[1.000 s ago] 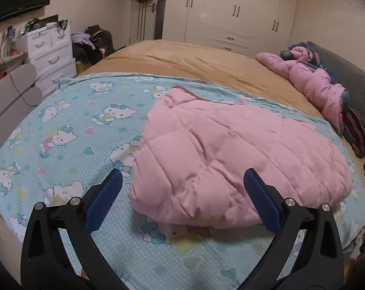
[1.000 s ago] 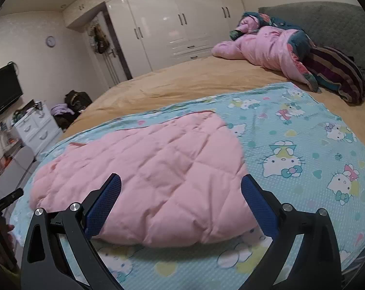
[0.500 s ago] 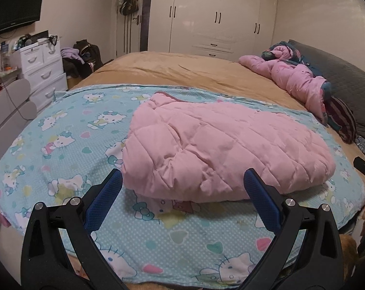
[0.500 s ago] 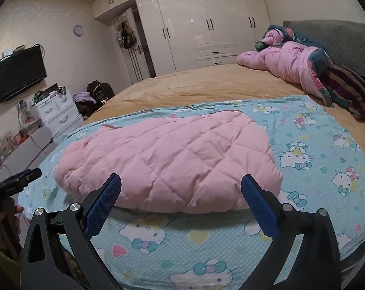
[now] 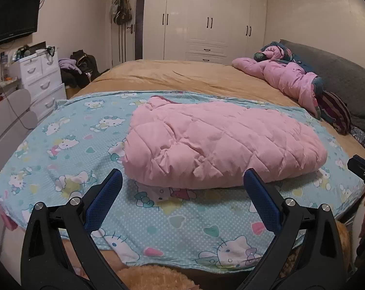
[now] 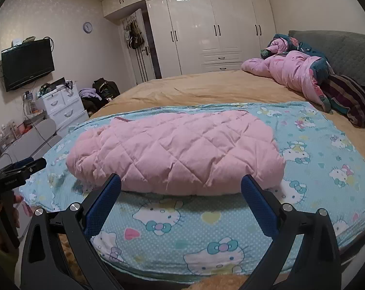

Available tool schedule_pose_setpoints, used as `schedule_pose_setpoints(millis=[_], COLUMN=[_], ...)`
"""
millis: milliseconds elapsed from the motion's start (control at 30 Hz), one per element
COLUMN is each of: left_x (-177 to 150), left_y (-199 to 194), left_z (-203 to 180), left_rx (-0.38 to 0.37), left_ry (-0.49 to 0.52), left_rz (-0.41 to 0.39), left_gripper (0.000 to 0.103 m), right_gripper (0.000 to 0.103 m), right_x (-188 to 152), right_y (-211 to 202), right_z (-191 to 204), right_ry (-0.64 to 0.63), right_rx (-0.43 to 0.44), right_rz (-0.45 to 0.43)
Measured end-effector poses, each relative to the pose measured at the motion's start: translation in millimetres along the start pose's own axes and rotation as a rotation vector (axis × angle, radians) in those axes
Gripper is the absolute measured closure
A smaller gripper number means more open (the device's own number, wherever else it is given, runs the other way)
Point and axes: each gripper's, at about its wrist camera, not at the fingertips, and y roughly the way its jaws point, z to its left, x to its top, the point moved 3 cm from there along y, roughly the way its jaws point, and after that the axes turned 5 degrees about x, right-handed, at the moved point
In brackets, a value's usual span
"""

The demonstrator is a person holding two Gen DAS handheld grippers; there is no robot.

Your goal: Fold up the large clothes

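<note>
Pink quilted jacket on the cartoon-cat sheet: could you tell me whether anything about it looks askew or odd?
The pink quilted jacket lies folded into a puffy bundle on the light-blue cartoon-cat sheet. Its far-left corner sticks up, showing darker lining. Otherwise nothing stands out; both grippers are open and clear of it.

Open cartoon-print sheet (image 5: 68, 149) is lying bare along the bed's near edge and toward its left corner, giving clear passage in front of the folded pink quilted coat (image 5: 221, 145). The coat is occupying the sheet's middle. Tan bedcover (image 6: 206, 89) beyond is lying unobstructed. A heap of pink bedding (image 6: 296, 72) and a striped item are crowding the far right corner by the headboard.
</note>
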Motion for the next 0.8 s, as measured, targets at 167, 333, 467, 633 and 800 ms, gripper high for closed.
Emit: schedule_pose_setpoints(millis=[167,333,467,633,800], left_x=[-7.7,-12.8,-15.3,-20.5,-22.7], left_y=[-3.0,-5.4,-7.6,-14.3,-15.5], left_z=[-0.8,-3.9,-6.2,-9.6,-10.6], left_rx=[0.01,0.031,0.031,0.023,0.023], left_ry=[0.006,0.017,0.008,-0.007,-0.01], left_rz=[0.013,0.02,0.027,0.014,0.015], left_gripper=[0.009,0.009,0.009,0.009,0.009], right_gripper=[0.004,0.004,0.004,0.004,0.004], right_x=[-10.8,-14.6,-15.5,-19.1,-22.1], right_y=[-2.7,-4.6,-7.0,-10.5,-10.4], right_z=[-0.5,1.3,3.0,6.0,5.1], right_ry=[0.013,0.014,0.012,0.006,0.011], right_rx=[0.0,0.007,0.012,0.015,0.014], right_rz=[0.015,0.023,0.018,0.017,0.022])
